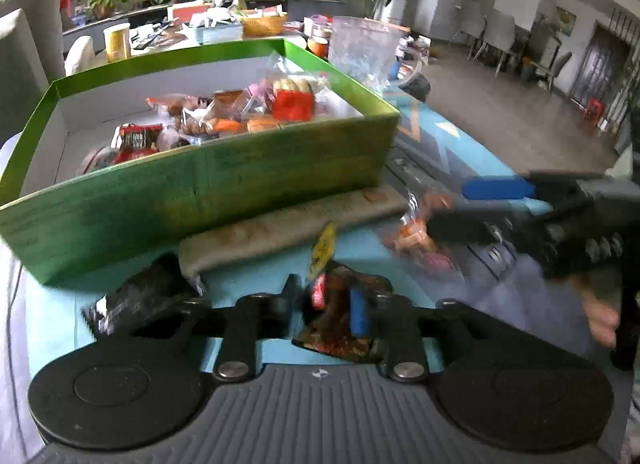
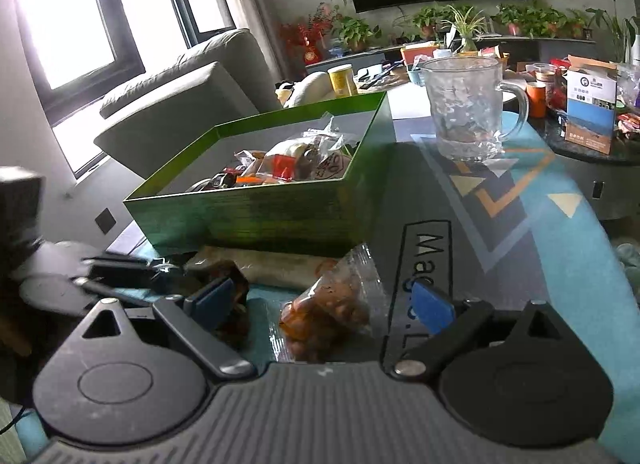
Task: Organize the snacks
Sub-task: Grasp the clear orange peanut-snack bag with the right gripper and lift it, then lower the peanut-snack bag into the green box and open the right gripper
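While the left gripper pinches a dark snack packet at the mat's near edge, green box of snacks behind, right gripper jaws wide around a clear nut bag, glass mug toward the far right corner.

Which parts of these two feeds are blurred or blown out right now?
Left wrist view: the right gripper and the clear snack bag under it are motion-smeared, while the green box is only slightly soft. Right wrist view: the window is blown out white, the left gripper at the left edge is smeared, and the glass mug reads sharp.
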`<control>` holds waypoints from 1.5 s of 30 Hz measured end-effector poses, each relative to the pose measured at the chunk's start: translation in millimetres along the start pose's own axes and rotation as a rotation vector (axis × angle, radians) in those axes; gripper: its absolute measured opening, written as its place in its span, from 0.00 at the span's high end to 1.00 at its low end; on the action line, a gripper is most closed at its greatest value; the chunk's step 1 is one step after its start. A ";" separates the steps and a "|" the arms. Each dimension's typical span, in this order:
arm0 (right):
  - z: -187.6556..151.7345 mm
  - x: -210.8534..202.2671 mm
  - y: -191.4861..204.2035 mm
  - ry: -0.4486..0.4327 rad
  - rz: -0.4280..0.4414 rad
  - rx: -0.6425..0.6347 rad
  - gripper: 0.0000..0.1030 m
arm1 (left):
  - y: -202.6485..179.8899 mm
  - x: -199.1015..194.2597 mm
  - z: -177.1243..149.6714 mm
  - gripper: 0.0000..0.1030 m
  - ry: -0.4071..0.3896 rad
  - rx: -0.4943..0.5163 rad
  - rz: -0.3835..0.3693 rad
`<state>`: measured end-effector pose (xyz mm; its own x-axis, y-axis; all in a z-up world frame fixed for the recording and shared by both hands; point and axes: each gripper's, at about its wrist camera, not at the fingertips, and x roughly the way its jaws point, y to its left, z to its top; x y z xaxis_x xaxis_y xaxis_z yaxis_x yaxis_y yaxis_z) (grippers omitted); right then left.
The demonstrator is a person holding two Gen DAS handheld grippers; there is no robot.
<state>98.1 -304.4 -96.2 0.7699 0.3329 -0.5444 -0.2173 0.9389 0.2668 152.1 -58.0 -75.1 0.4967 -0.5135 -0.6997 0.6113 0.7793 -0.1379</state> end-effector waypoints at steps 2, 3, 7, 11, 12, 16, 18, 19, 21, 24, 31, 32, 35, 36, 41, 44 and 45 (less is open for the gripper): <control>-0.8 0.0 -0.3 0.003 0.007 0.004 0.52 | -3.9 -12.1 -7.4 0.91 -0.010 -0.002 0.002; -1.4 0.8 -0.2 0.007 0.011 0.003 0.52 | -5.4 -19.0 -10.6 0.93 -0.023 -0.003 0.004; -5.2 7.3 5.9 0.026 0.023 -0.025 0.52 | -3.0 -43.0 -17.9 0.96 -0.072 -0.048 0.017; -10.4 23.9 18.0 0.072 0.008 -0.099 0.52 | 2.1 -51.6 -13.5 0.96 -0.110 -0.087 0.046; -11.7 25.9 21.2 0.072 -0.007 -0.125 0.52 | 3.1 -53.8 -13.6 0.96 -0.115 -0.095 0.053; -16.5 30.8 30.8 0.068 -0.102 -0.209 0.52 | 7.9 -63.8 -12.3 0.96 -0.139 -0.133 0.059; -15.7 27.7 28.0 0.062 -0.130 -0.200 0.52 | 9.7 -64.8 -10.6 0.96 -0.145 -0.149 0.065; -14.8 27.0 26.0 0.064 -0.141 -0.195 0.52 | 10.4 -65.3 -10.2 0.96 -0.147 -0.156 0.069; -13.1 21.0 18.7 0.058 -0.153 -0.153 0.53 | 11.2 -66.5 -9.4 0.96 -0.152 -0.171 0.072; -12.4 11.3 12.7 0.046 -0.152 -0.115 0.53 | 9.7 -71.5 -9.4 0.96 -0.169 -0.176 0.075; -10.2 -9.5 17.8 0.003 -0.145 -0.114 0.53 | 3.2 -85.2 -3.7 0.96 -0.209 -0.169 0.091; -9.2 -12.9 18.6 -0.006 -0.140 -0.111 0.53 | 3.0 -86.6 -3.4 0.96 -0.213 -0.170 0.095; -4.6 -21.6 21.9 -0.032 -0.129 -0.111 0.53 | 2.5 -93.6 -1.3 0.96 -0.232 -0.168 0.115; -2.8 -24.6 23.1 -0.043 -0.124 -0.113 0.53 | 3.2 -96.5 -0.2 0.96 -0.241 -0.170 0.121; 11.7 -36.2 29.3 -0.107 -0.092 -0.109 0.53 | 8.6 -112.4 9.6 0.96 -0.292 -0.177 0.162; 22.1 -37.1 33.3 -0.139 -0.075 -0.106 0.53 | 10.8 -119.7 18.5 0.96 -0.323 -0.169 0.184; 26.1 -36.5 34.7 -0.149 -0.068 -0.105 0.53 | 11.5 -121.2 21.6 0.96 -0.332 -0.166 0.191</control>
<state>78.1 -286.2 -46.4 0.8634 0.2592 -0.4329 -0.2173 0.9653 0.1447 112.2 5.5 23.2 0.7801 -0.4207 -0.4631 0.3948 0.9052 -0.1573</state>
